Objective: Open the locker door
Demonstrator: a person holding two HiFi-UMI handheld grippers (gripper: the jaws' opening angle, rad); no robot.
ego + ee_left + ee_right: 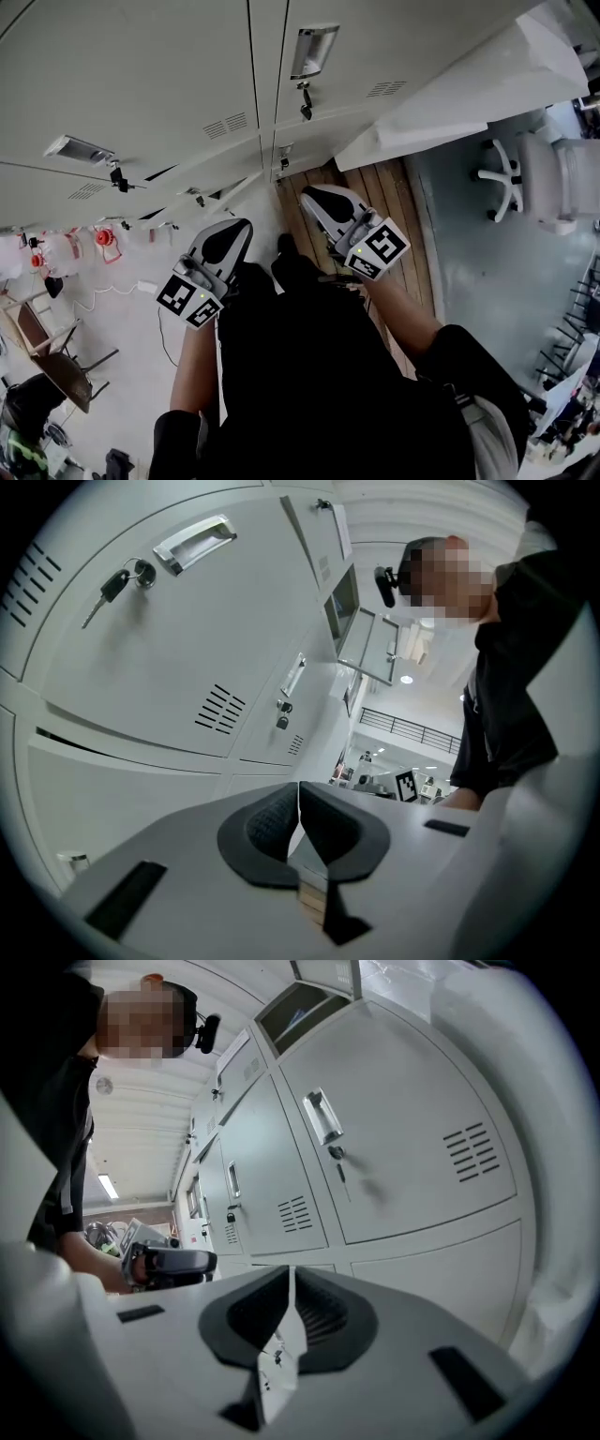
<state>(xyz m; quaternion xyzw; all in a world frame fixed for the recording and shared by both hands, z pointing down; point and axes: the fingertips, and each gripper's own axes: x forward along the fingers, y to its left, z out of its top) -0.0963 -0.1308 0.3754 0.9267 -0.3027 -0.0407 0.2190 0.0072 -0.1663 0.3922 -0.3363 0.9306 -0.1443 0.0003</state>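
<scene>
Grey steel bank of lockers, head view: locker door at 12–1 o'clock, shut flush, face twd the person, long axis upright (runs off frame top). Handle on its left edge, slim, upright too; key hangs just below it. Neighbour door at 10–11, also shut. Left gripper and right gripper both low, well apart from the doors, tips twd the lockers. Wood floor strip under right gripper; white chair at 3; pale slanted panel at 2, can't tell what it is.

Left gripper view: tongs pressed together, nothing btwn. A shut door fills 10–12, w/ pull handle and keys; can't tell which door.

Right gripper view: tongs pressed together, empty. Locker door at 1–2, upright, handle and key on left edge. Nothing btwn tongs and door. Left gripper at 9.
</scene>
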